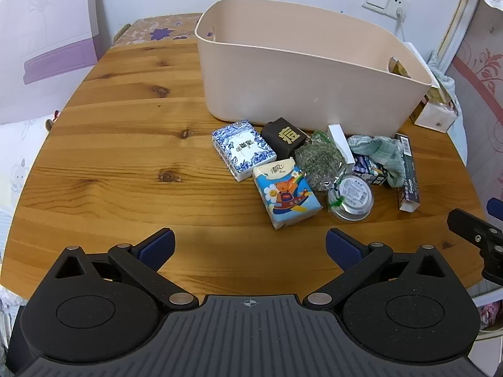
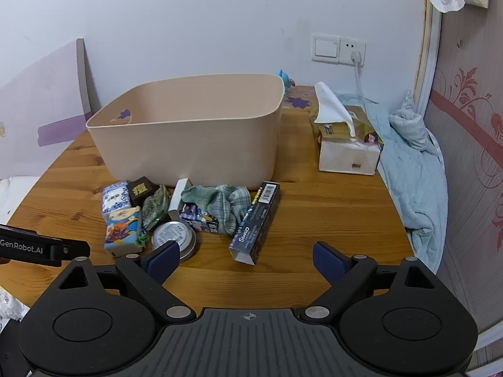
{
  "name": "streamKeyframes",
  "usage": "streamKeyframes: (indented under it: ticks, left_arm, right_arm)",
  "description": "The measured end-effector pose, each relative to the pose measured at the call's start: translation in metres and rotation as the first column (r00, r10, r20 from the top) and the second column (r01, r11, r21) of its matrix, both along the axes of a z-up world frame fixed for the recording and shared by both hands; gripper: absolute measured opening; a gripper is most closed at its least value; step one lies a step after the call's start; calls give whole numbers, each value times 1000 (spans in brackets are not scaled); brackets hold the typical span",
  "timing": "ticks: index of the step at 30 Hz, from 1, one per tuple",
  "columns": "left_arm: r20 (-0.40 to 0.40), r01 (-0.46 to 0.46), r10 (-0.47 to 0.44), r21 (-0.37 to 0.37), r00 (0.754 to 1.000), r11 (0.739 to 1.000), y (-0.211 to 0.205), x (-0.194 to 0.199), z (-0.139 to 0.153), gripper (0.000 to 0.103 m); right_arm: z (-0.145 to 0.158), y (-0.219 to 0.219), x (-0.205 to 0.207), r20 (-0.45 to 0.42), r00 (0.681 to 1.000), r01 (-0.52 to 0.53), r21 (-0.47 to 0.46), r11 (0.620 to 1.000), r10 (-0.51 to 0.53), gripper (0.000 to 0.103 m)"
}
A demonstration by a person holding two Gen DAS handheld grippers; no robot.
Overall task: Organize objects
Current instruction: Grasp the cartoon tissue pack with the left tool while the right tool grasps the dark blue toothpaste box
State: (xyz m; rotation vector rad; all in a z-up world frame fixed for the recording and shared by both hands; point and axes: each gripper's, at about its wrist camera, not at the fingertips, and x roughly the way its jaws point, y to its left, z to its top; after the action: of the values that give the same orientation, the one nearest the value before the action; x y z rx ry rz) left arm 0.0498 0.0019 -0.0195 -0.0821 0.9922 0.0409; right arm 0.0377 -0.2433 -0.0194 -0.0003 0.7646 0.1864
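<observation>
Clutter sits bunched ahead of both my grippers, against the near wall of one beige bin (image 1: 301, 94): two tissue packs, blue-and-white (image 1: 242, 149) and cartoon (image 1: 287, 194), one dark box (image 1: 284, 138), one green bag (image 1: 320, 160), one tin (image 1: 353, 201), one cloth (image 1: 383, 154), one long carton (image 2: 256, 223). Left gripper (image 1: 250, 248) and right gripper (image 2: 246, 259) are both spread wide, holding nothing. Bare table (image 1: 125, 157) lies open left of my left gripper; its right edge runs close beside my right one.
</observation>
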Motion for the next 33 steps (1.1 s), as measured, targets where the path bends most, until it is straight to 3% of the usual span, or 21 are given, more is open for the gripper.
streamKeyframes:
  ticks: [33]
  left_arm:
    - [-37,-10,9,-20,999,1000,-13,54,-40,103]
  right_arm:
    - [-43,4,61,-109,994,-21,-41,999,17,71]
